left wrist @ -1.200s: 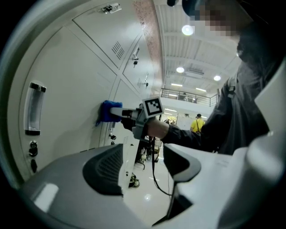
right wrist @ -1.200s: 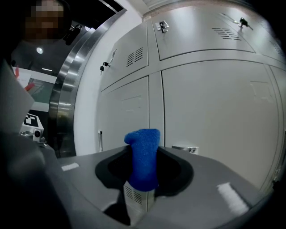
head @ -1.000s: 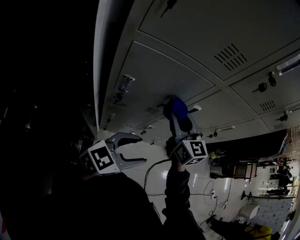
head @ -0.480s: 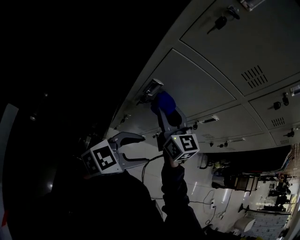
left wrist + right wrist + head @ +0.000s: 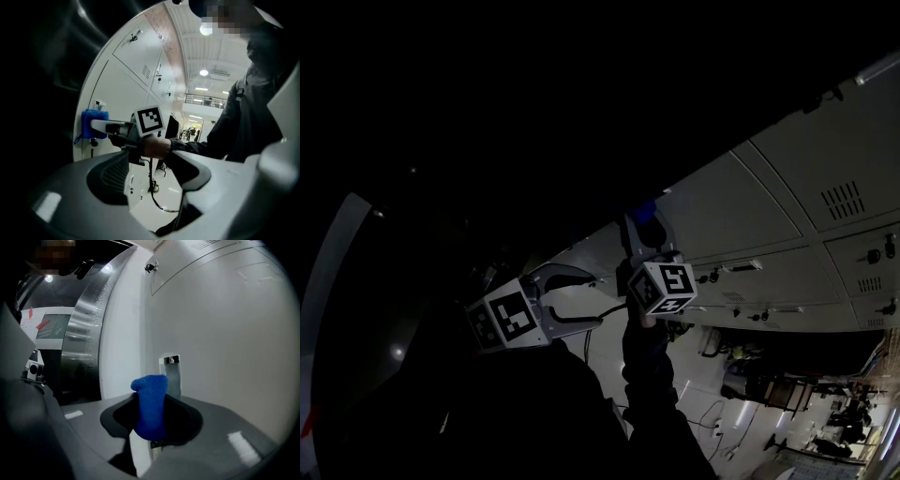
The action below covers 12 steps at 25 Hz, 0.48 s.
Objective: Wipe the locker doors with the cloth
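Note:
My right gripper [image 5: 643, 225] is raised and shut on a blue cloth [image 5: 644, 212]. In the right gripper view the cloth [image 5: 151, 404] stands bunched between the jaws, close to a grey locker door [image 5: 225, 333] and a small metal label holder [image 5: 171, 373]. From the left gripper view the cloth [image 5: 93, 123] lies against the locker front [image 5: 117, 89], with the right gripper's marker cube [image 5: 151, 120] behind it. My left gripper [image 5: 586, 298] hangs lower and to the left, open and holding nothing.
The grey locker bank [image 5: 806, 187] runs across the right of the head view, with vents and key locks. A steel column [image 5: 84, 324] stands beside the lockers. A black cable [image 5: 157, 197] trails over the pale floor. The far left is dark.
The head view has swung, so the lockers have slid to the right of the picture. My right gripper has carried the cloth along the door towards the bank's edge. The left gripper has hardly moved.

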Tool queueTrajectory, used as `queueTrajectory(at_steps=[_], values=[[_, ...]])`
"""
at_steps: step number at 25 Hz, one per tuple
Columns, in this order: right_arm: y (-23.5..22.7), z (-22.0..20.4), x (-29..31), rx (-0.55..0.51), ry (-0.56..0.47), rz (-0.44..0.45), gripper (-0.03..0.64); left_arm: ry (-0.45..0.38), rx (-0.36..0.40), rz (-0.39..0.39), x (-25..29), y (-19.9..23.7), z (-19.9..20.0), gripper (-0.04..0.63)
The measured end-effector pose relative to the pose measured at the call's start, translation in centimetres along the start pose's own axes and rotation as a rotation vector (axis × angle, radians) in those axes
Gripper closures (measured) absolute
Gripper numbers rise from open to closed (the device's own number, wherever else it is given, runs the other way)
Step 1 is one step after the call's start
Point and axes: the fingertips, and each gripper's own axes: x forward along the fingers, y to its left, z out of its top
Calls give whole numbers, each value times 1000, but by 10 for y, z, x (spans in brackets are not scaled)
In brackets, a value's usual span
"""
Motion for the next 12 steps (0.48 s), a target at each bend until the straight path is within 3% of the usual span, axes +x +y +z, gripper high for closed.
queueTrajectory(at_steps=[12], values=[[-40,-8,-39,2,4,-92,491,8,5,-48,23,-5,1,331]])
